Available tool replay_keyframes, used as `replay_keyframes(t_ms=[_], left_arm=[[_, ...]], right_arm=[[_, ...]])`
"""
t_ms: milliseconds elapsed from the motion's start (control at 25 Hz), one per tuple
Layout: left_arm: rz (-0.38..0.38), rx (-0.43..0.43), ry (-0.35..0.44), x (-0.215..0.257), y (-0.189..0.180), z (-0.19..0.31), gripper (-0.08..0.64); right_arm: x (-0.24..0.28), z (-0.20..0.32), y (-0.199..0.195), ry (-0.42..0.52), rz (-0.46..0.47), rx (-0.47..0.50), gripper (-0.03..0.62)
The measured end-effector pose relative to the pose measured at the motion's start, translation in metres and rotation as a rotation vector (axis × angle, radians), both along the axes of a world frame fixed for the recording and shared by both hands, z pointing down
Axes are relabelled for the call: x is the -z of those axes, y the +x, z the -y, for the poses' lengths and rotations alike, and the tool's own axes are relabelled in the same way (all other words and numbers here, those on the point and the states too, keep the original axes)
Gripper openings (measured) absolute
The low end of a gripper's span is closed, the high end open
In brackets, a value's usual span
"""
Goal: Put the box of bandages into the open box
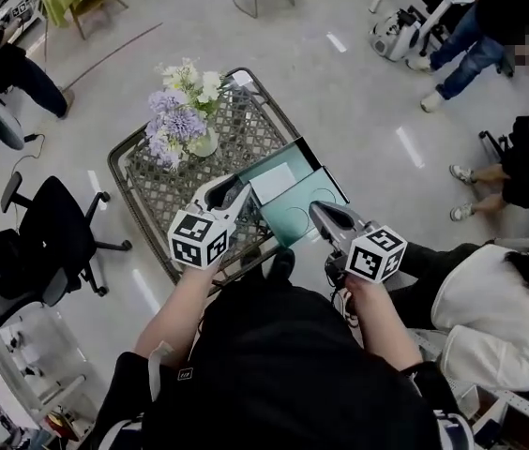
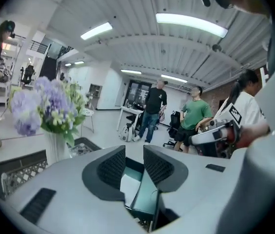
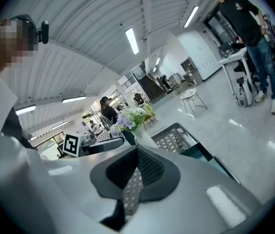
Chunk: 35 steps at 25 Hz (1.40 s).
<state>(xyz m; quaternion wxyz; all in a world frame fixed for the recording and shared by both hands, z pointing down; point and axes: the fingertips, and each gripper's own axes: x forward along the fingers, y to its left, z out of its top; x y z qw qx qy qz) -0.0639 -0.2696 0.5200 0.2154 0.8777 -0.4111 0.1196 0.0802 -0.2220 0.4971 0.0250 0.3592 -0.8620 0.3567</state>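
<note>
Teal open box point(image 1: 319, 171) sits on the near right part of the metal lattice table point(image 1: 161, 195), with its lid point(image 1: 294, 221) flopped open toward the person. The white box of bandages point(image 1: 273, 183) is already lying flat inside, in the left part of the box, broad face up. Its long axis looks like it runs along the box's far wall, so in the head view it slants from lower left up to upper right.

Left gripper point(image 1: 231, 193) hovers over the left edge of the box. Its jaws are part way apart with nothing pinched, and the bandage box only shows further off through the gap. Right gripper point(image 1: 319, 211) is over the lid, jaws closed together on nothing. A vase of purple and white flowers point(image 1: 182, 118) stands at the table's far side, well apart from the box.
</note>
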Motion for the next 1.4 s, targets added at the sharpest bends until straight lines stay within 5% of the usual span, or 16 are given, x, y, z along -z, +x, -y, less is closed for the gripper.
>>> replay_keyframes(t_ms=[240, 680, 960, 1160, 1400], left_arm=[[0.010, -0.003, 0.151, 0.065, -0.012, 0.000, 0.092], [0.027, -0.012, 0.295, 0.149, -0.015, 0.016, 0.078], [0.074, 0.038, 0.381, 0.188, -0.020, 0.020, 0.063], [0.010, 0.074, 0.385, 0.198, -0.012, 0.023, 0.044], [0.020, 0.084, 0.363, 0.189, -0.006, 0.022, 0.028]], right_arm=[[0.055, 0.024, 0.007, 0.161, 0.013, -0.013, 0.011], [0.126, 0.035, 0.033, 0.309, 0.012, -0.011, 0.009], [0.176, 0.036, 0.041, 0.494, -0.030, -0.051, 0.009], [0.194, 0.032, 0.040, 0.595, -0.034, -0.076, 0.008], [0.187, 0.029, 0.042, 0.600, -0.050, -0.080, 0.008]])
